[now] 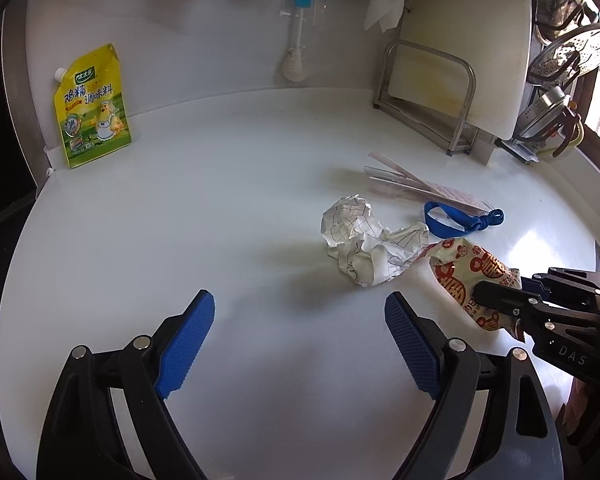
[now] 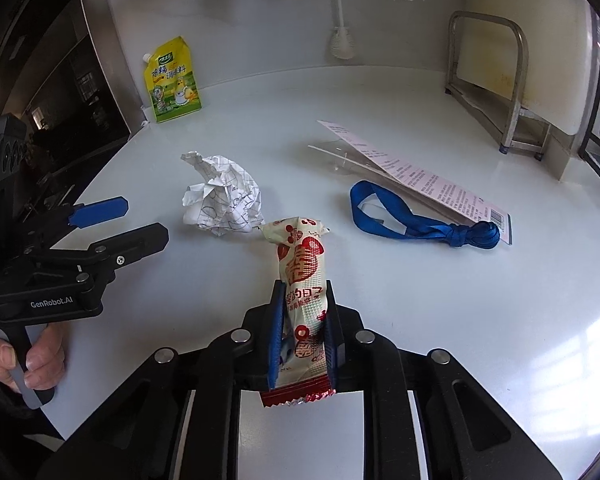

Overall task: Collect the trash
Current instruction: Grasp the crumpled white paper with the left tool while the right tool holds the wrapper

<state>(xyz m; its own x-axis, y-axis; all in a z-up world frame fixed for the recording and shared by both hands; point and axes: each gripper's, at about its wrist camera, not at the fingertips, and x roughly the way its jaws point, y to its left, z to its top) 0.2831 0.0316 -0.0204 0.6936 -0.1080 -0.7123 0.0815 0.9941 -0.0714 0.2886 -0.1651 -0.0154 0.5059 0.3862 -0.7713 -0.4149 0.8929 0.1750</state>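
Right hand-held gripper [image 2: 302, 336] clamped on the red-and-white snack wrapper [image 2: 302, 280] near its crimped tail, its far end beside the crumpled paper [image 2: 220, 200] on the bench [image 2: 420, 300]; left hand-held gripper [image 1: 296, 340] agape, empty; lift straight, keeping pinch firm.

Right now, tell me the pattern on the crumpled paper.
White crumpled paper with a thin dark grid; clearest in the right wrist view.

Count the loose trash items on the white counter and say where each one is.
4: snack wrapper in the right gripper's fingers; crumpled paper just beyond it; blue strap to the right; receipt behind the strap. Others may lie out of view.
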